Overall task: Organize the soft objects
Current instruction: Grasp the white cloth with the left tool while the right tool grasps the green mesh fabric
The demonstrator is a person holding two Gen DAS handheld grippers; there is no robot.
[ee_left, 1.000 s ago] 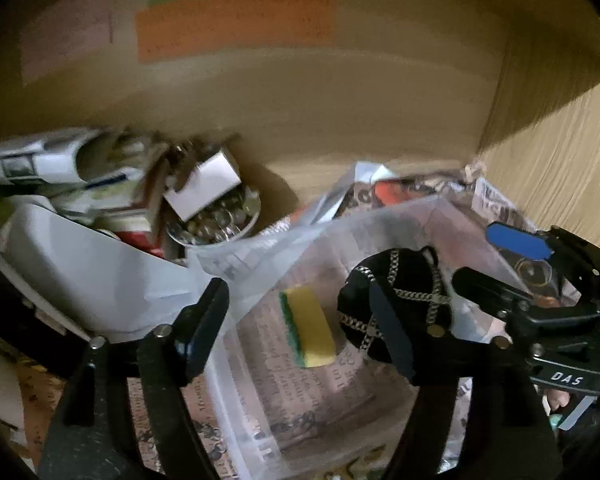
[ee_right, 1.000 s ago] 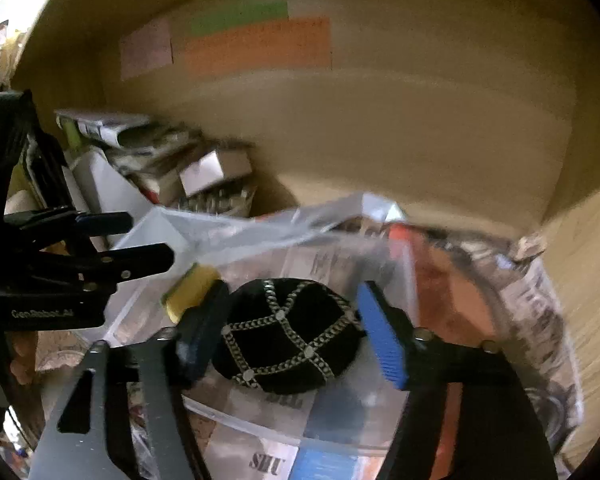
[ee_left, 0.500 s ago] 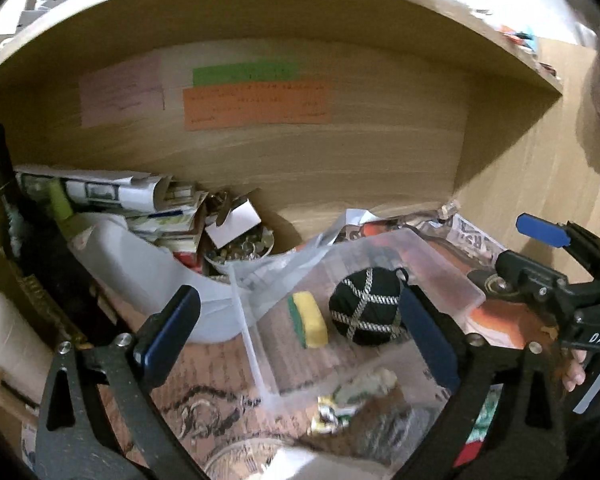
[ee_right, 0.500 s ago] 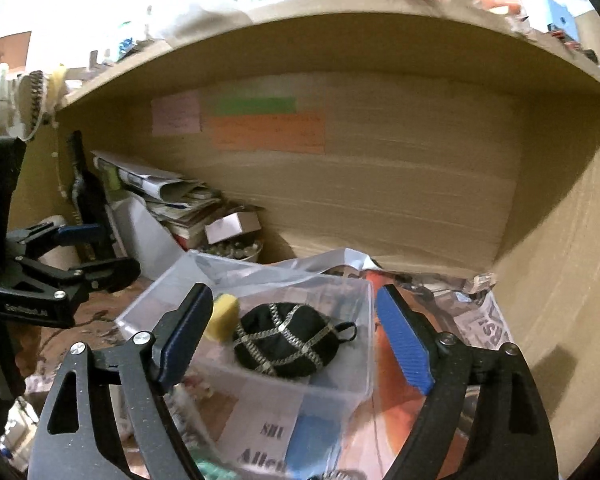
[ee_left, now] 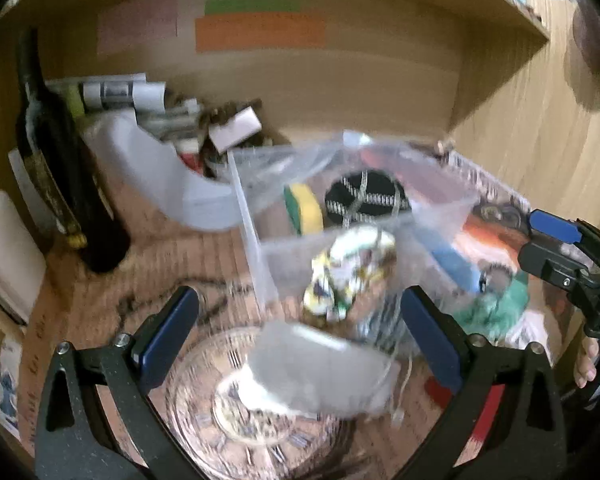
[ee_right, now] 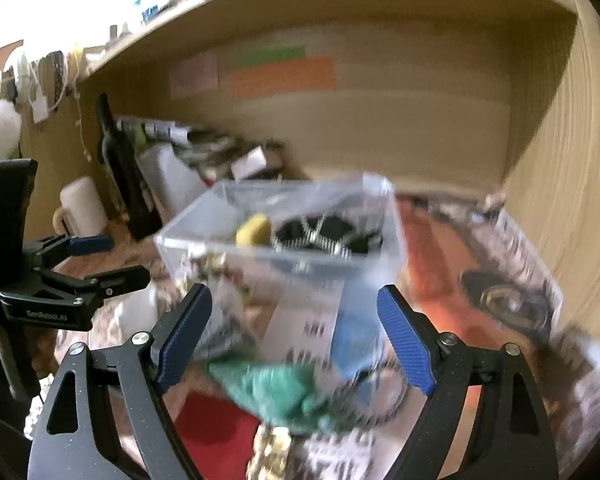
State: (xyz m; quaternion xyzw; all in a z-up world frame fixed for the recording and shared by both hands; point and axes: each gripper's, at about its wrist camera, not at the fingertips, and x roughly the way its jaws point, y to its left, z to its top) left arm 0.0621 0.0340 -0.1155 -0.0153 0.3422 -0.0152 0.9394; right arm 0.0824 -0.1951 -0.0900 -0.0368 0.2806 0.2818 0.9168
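Ahead of my wide-open, empty left gripper (ee_left: pixel 300 332) and right gripper (ee_right: pixel 294 336) — black chain-crossed pouch (ee_left: pixel 366 200) beside yellow sponge (ee_left: pixel 305 208), both in the clear bin (ee_left: pixel 256 240).

Both grippers pull back from the bin

The right gripper (ee_right: pixel 294 332), a second ago closed around the black pouch (ee_right: pixel 324 234), now gapes empty; the pouch lies in the bin (ee_right: pixel 260 252) at its 12 o'clock. The left gripper (ee_left: pixel 300 332) also sits farther back.

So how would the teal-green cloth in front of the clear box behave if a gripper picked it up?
The teal-green cloth lies bunched and creased, so it would probably drape floppily and weigh little. Lying crumpled outside the clear box, it shouldn't roll. A pinch may catch only one fold.
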